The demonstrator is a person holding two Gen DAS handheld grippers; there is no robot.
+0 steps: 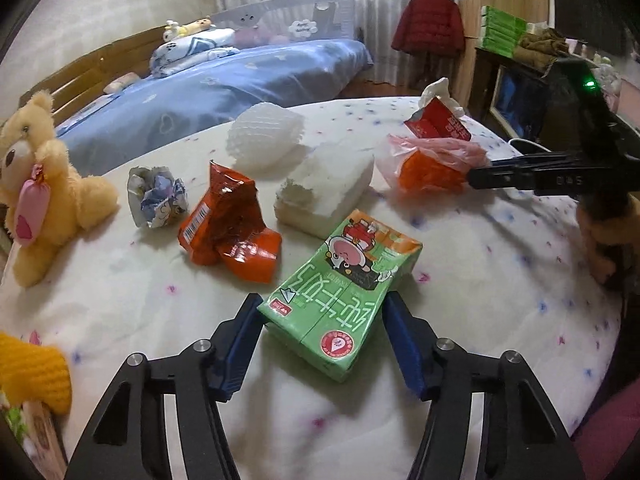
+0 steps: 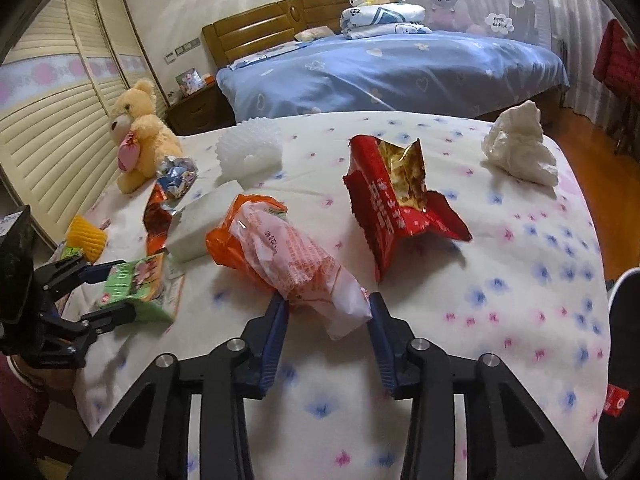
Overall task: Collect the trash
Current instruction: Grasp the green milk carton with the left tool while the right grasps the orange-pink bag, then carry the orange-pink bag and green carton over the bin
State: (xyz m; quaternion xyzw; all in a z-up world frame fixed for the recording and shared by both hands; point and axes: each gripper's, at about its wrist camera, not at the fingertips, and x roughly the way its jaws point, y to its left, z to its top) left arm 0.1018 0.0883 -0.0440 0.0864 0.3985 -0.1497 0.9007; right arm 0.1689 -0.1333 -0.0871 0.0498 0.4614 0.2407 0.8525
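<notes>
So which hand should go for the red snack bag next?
Right, probably. The red snack bag lies just beyond the right gripper, though that grips the orange wrapper. The left gripper clamps the green carton, farther off.

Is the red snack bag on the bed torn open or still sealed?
Torn open. The red snack bag has a ragged, gaping top edge that exposes its shiny gold lining; whether any snacks remain inside cannot be told.

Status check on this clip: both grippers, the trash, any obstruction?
Left gripper clamped on green milk carton. Right gripper clamped on orange-and-white plastic wrapper. More litter on the bed; nothing blocking.
</notes>
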